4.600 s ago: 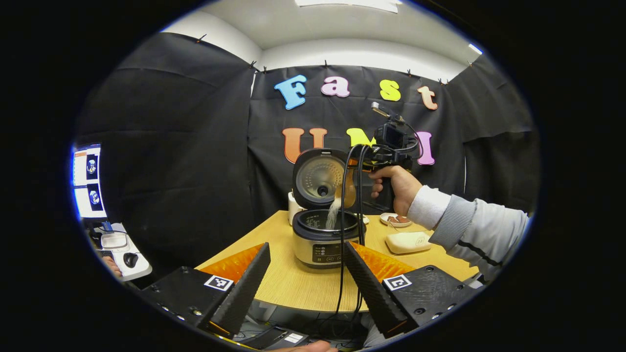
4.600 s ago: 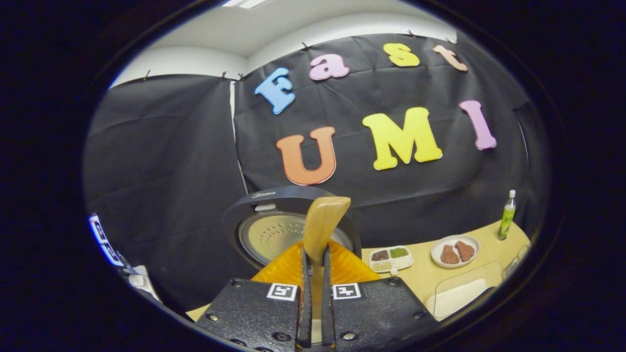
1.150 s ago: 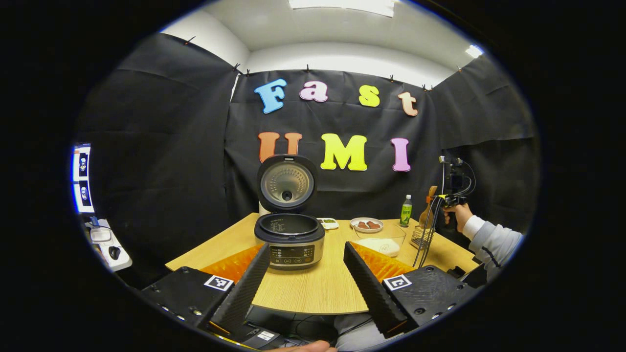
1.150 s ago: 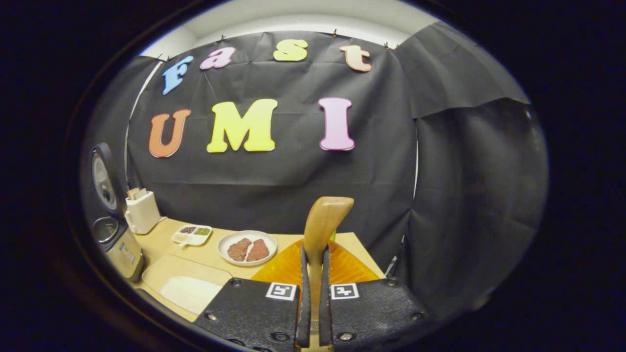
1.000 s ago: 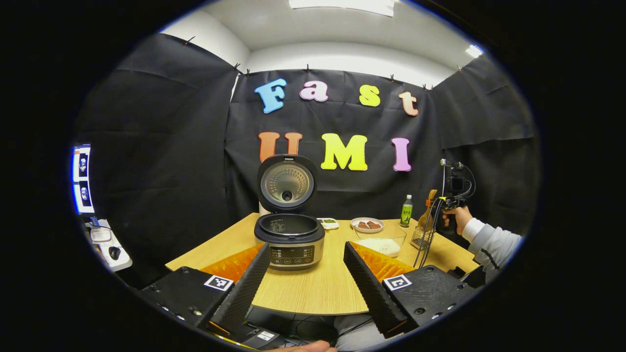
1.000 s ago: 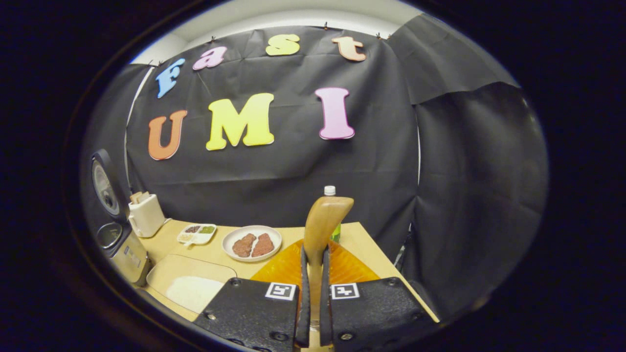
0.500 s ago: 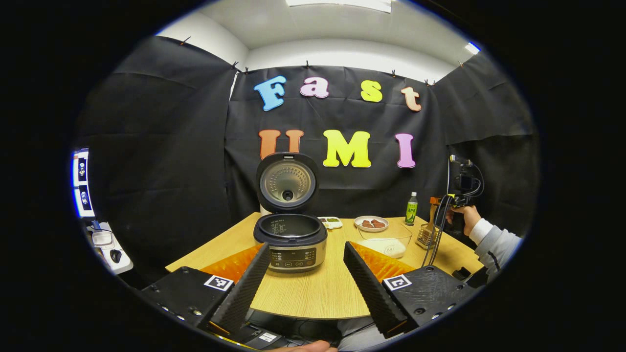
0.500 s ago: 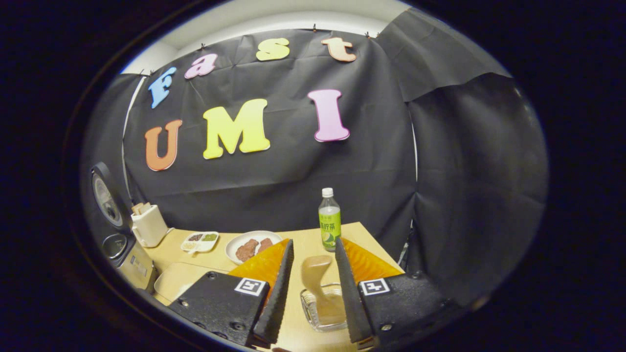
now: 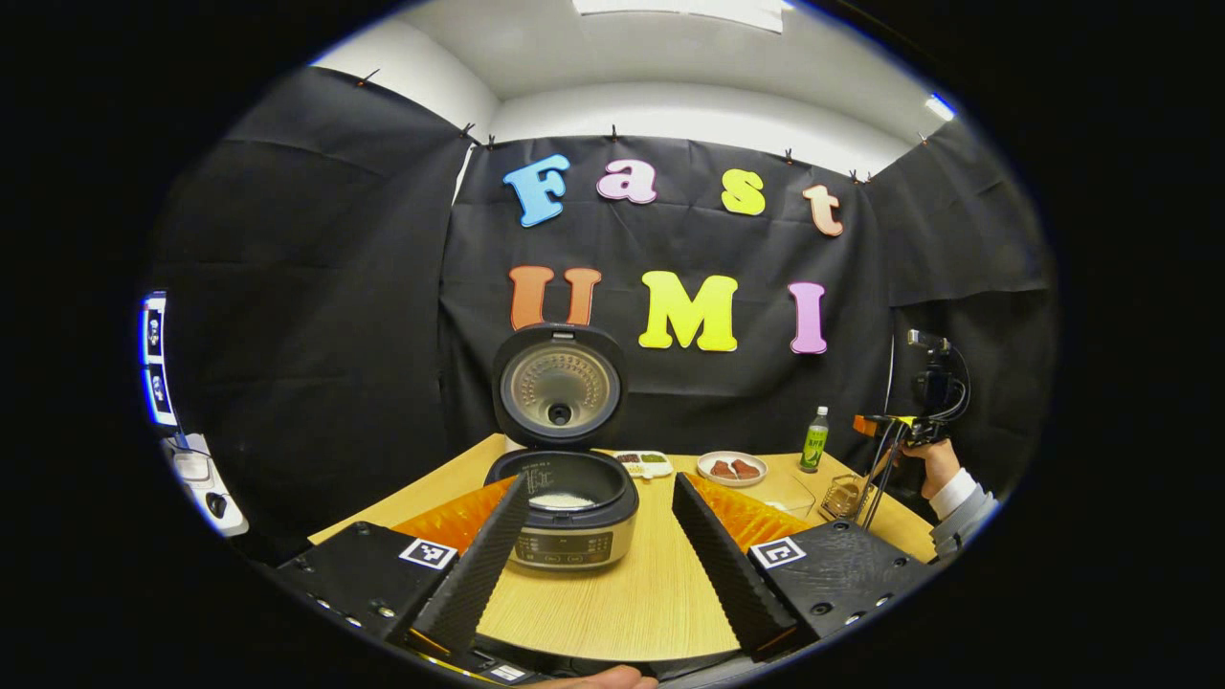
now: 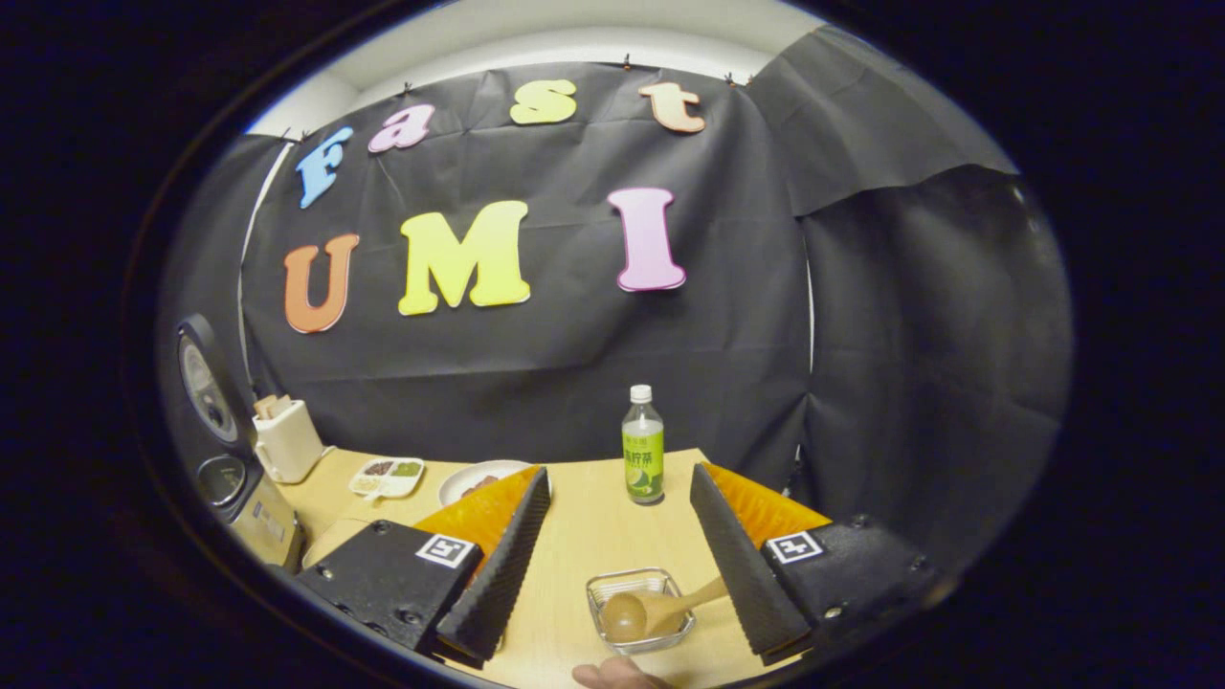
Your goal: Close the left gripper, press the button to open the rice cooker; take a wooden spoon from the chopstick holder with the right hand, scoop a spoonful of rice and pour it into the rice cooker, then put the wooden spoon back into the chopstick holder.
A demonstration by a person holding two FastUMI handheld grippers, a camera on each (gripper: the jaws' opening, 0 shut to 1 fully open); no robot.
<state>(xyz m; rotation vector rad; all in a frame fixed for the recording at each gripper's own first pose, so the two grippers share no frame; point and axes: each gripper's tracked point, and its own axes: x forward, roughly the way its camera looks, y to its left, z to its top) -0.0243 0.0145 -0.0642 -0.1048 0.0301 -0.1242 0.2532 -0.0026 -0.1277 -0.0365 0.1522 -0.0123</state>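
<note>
The rice cooker (image 9: 565, 536) stands open on the wooden table, lid (image 9: 560, 388) upright, with white rice (image 9: 562, 500) in its pot. My left gripper (image 9: 601, 486) hovers open in front of it, holding nothing. In the right gripper view the wooden spoon (image 10: 627, 615) lies tilted in the clear chopstick holder (image 10: 612, 582), its handle leaning right. My right gripper (image 10: 620, 476) is open above and behind the holder, apart from the spoon. In the left gripper view that gripper (image 9: 876, 426) sits at the far right, held by a hand (image 9: 936, 461) above the holder (image 9: 842, 496).
A green bottle (image 10: 644, 459) stands beyond the holder. A plate of brown food (image 10: 474, 481), a small compartment tray (image 10: 386, 468) and a white box (image 10: 284, 438) line the table's back. The clear rice container (image 10: 330, 541) sits between cooker (image 10: 244, 507) and holder.
The right gripper opened and let go of the spoon, which dropped into the holder; the gripper then drew back and widened. The left gripper view shifted, and rice in the pot came into sight.
</note>
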